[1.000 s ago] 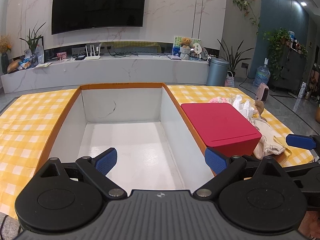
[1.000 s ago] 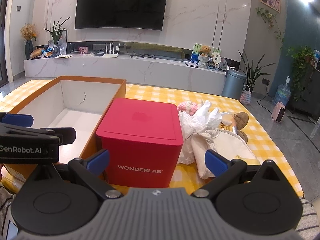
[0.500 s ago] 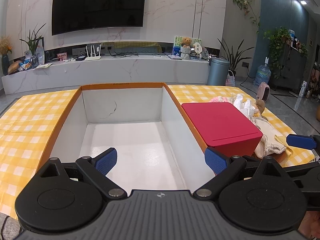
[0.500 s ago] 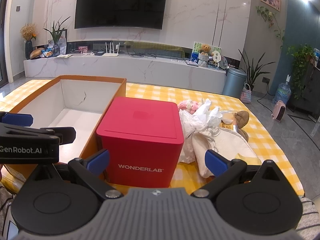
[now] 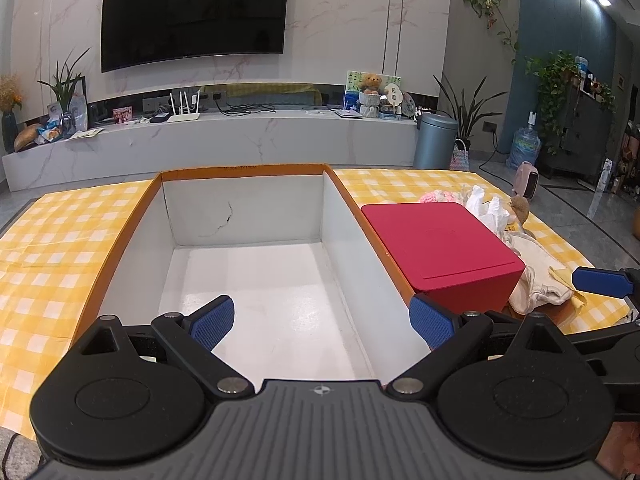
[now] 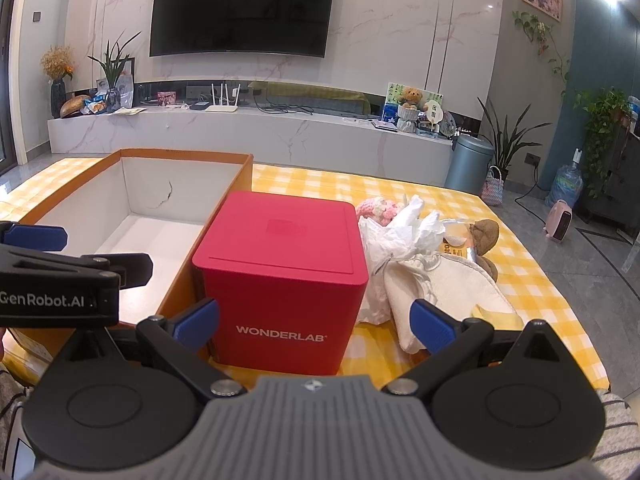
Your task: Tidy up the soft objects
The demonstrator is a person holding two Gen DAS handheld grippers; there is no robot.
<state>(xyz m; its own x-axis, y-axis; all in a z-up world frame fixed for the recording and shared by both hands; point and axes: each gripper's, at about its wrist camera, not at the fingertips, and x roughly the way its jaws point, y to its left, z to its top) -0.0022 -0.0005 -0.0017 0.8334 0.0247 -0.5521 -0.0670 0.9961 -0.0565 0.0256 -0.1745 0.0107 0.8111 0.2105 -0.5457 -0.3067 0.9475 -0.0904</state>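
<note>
A pile of soft things lies on the yellow checked table: a cream cloth pouch [image 6: 448, 288], a white crumpled plastic bag [image 6: 404, 236], a pink knitted item [image 6: 378, 208] and a brown plush [image 6: 486, 232]. The pouch also shows in the left wrist view [image 5: 538, 276]. A large orange box with a white inside [image 5: 264, 280] stands empty on the left. My left gripper [image 5: 322, 322] is open over the box's near end. My right gripper [image 6: 316, 320] is open and empty, in front of a red WONDERLAB box [image 6: 280, 272].
The red box [image 5: 440, 248] stands between the orange box and the soft pile. The table's right edge [image 6: 560, 308] runs just past the pile. A TV wall and a marble bench are far behind.
Both views have shifted only slightly; the grippers stay open and nothing on the table has moved.
</note>
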